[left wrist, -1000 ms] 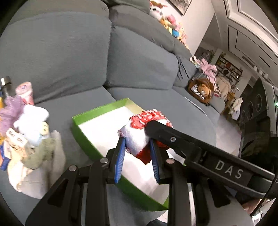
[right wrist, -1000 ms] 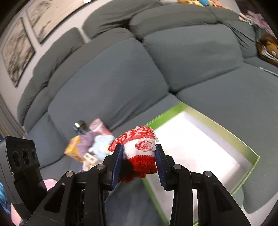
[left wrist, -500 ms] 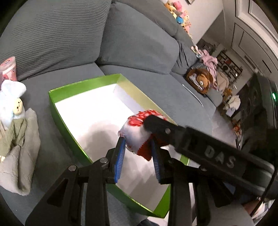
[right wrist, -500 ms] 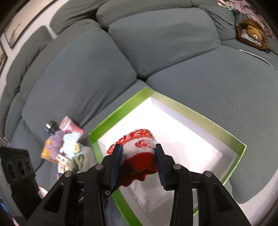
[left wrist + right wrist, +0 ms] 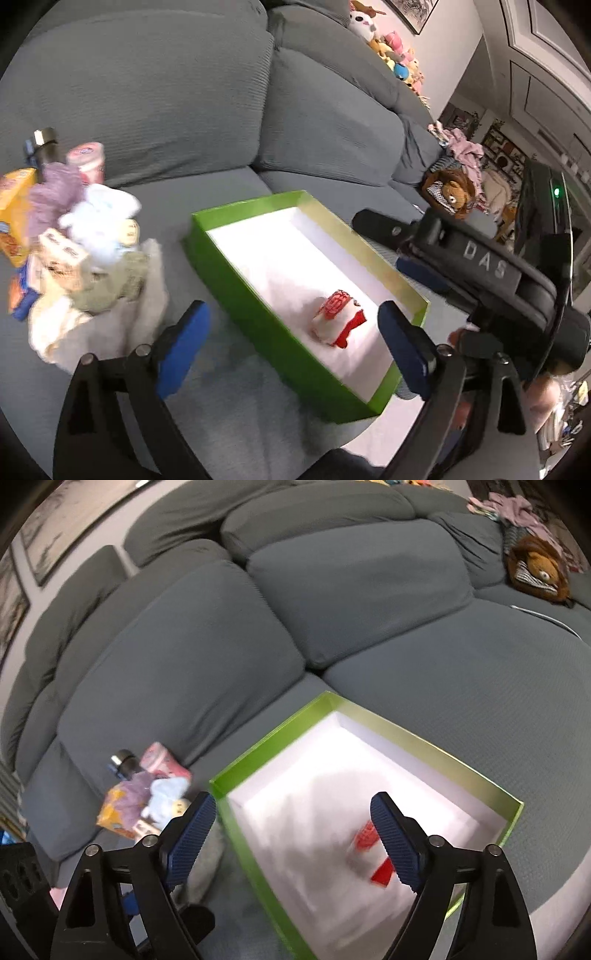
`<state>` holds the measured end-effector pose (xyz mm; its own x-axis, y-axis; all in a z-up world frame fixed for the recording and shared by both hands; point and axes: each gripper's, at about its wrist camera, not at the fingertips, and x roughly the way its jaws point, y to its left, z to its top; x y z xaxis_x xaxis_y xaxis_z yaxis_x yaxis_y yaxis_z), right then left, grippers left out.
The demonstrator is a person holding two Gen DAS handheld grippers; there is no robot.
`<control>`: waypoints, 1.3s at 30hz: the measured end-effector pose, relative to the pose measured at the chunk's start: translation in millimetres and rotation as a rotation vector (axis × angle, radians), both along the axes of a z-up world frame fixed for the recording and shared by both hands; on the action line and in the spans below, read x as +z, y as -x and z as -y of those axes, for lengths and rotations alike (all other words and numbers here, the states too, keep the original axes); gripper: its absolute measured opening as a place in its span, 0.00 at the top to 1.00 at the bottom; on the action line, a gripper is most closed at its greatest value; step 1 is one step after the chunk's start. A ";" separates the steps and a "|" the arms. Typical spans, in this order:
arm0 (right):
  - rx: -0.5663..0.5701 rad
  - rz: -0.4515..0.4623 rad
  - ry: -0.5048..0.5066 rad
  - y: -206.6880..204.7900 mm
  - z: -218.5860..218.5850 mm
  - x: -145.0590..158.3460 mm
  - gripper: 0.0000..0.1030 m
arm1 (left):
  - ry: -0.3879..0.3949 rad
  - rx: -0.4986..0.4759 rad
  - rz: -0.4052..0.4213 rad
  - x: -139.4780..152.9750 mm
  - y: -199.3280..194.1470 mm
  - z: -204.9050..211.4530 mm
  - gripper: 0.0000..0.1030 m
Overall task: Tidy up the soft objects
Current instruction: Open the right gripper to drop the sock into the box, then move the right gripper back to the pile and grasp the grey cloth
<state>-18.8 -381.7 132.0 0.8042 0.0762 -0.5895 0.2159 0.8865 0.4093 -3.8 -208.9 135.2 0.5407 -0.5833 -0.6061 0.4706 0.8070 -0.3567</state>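
A red and white sock bundle [image 5: 337,320] lies inside the green box [image 5: 229,266] with a white floor, near its front end. It shows blurred in the right wrist view [image 5: 373,853], partly behind a finger. The box's rim [image 5: 273,738] sits on the grey sofa seat. My left gripper [image 5: 291,343] is open and empty above the box's front left wall. My right gripper [image 5: 295,838] is open and empty over the box; its body shows in the left wrist view [image 5: 480,258]. A pile of soft items [image 5: 96,251] lies left of the box.
The pile holds a purple cloth [image 5: 55,195], a pale blue plush [image 5: 99,221], a beige towel [image 5: 122,325], a dark bottle [image 5: 44,147], a pink can [image 5: 88,162] and an orange packet [image 5: 14,206]. A brown plush [image 5: 450,192] sits far right on the sofa.
Both grippers held the sock bundle over the box; both have opened wide and pulled back. The bundle now lies on the box floor.
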 end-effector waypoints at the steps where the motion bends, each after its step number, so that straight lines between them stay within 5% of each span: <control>1: 0.005 0.008 0.006 0.5 -3.9 1.9 0.13 | -0.022 0.025 0.014 2.5 3.8 -6.6 0.06; 8: 0.112 0.021 0.038 -8.4 -43.2 11.2 0.13 | -0.106 0.174 0.068 2.8 15.0 -59.8 0.06; 13: 0.215 0.032 0.068 -15.5 -83.0 12.7 0.02 | -0.115 0.305 0.028 -13.4 14.7 -116.6 0.06; 18: 0.297 -0.001 0.084 -31.6 -123.1 3.4 0.02 | -0.088 0.440 -0.037 -40.7 11.6 -177.8 0.06; 27: 0.376 -0.172 0.031 -68.2 -170.5 -49.7 0.02 | -0.015 0.557 -0.168 -82.7 8.0 -233.7 0.06; 35: 0.408 -0.368 0.101 -83.9 -197.1 -105.0 0.03 | -0.015 0.639 -0.201 -89.0 9.5 -256.8 0.06; 36: 0.422 -0.382 0.111 -84.6 -201.6 -110.6 0.05 | -0.006 0.645 -0.205 -90.1 8.2 -258.9 0.06; 39: 0.406 -0.411 0.176 -83.2 -211.4 -120.6 0.35 | 0.036 0.658 -0.233 -93.8 7.0 -267.9 0.06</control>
